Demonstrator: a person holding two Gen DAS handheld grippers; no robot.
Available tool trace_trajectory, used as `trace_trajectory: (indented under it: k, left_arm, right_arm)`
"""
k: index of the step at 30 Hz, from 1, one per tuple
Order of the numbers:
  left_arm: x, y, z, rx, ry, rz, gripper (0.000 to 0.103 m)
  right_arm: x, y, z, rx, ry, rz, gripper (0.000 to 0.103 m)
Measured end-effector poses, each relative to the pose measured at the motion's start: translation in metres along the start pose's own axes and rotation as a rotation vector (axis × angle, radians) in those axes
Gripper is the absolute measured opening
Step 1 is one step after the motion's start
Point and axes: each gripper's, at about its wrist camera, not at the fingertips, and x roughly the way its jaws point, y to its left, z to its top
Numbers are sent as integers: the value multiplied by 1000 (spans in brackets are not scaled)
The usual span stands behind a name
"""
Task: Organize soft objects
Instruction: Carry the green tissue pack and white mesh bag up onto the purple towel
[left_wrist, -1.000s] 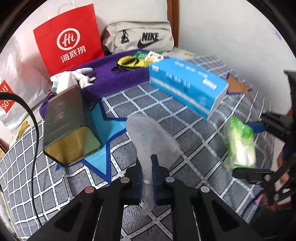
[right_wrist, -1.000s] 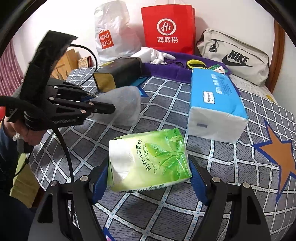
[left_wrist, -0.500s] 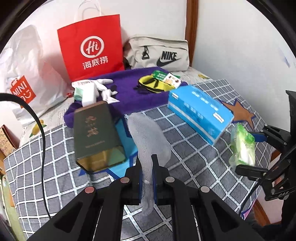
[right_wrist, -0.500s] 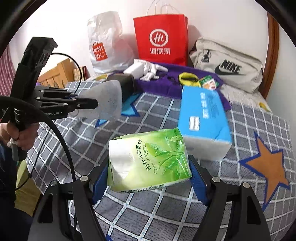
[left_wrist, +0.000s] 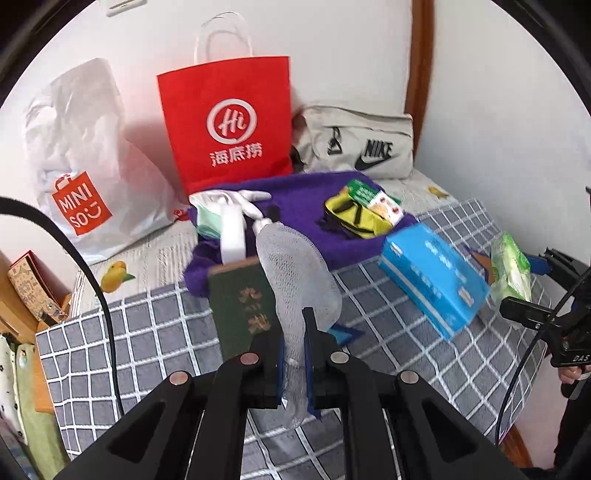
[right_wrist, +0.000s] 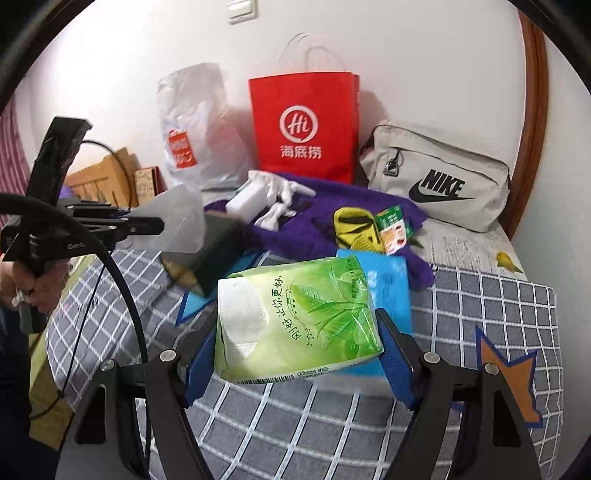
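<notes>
Both grippers raised higher above checked bedspread (right_wrist: 480, 295) than before. Left gripper (left_wrist: 293, 354) pinches white mesh pouch (left_wrist: 295, 273); right gripper (right_wrist: 295, 354), spread wide, clamps green tissue pack (right_wrist: 295, 317).

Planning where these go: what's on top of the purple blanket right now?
On the purple blanket lie a white glove bundle, a yellow-and-black pouch and a small green packet. Its near edge is hidden behind the held mesh sock and dark green box.

The red bag (left_wrist: 229, 122) reads "Hi" over "海底捞", the white plastic bag (left_wrist: 79, 210) "MINISO", the grey pouch (right_wrist: 436, 181) "NIKE" with a swoosh, and the green tissue pack (right_wrist: 295, 321) carries Chinese script ending "更好".
</notes>
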Motion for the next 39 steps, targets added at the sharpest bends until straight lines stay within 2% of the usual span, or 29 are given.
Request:
trace_trajectory:
  k: [6, 10, 17, 25, 39]
  left_arm:
    - [3, 15, 25, -36, -35, 36, 8]
    - [9, 21, 40, -73, -42, -2, 9]
    - [28, 25, 63, -76, -33, -8, 9]
    - [56, 29, 83, -94, -12, 79, 9]
    - [94, 44, 93, -141, 30, 32, 9]
  right_arm:
    - [13, -15, 26, 19, 0, -22, 77]
    - [26, -24, 42, 26, 15, -33, 77]
    - [46, -36, 68, 25, 18, -34, 77]
    - [73, -41, 94, 4, 29, -35, 77]
    - [122, -47, 119, -6, 71, -38, 77]
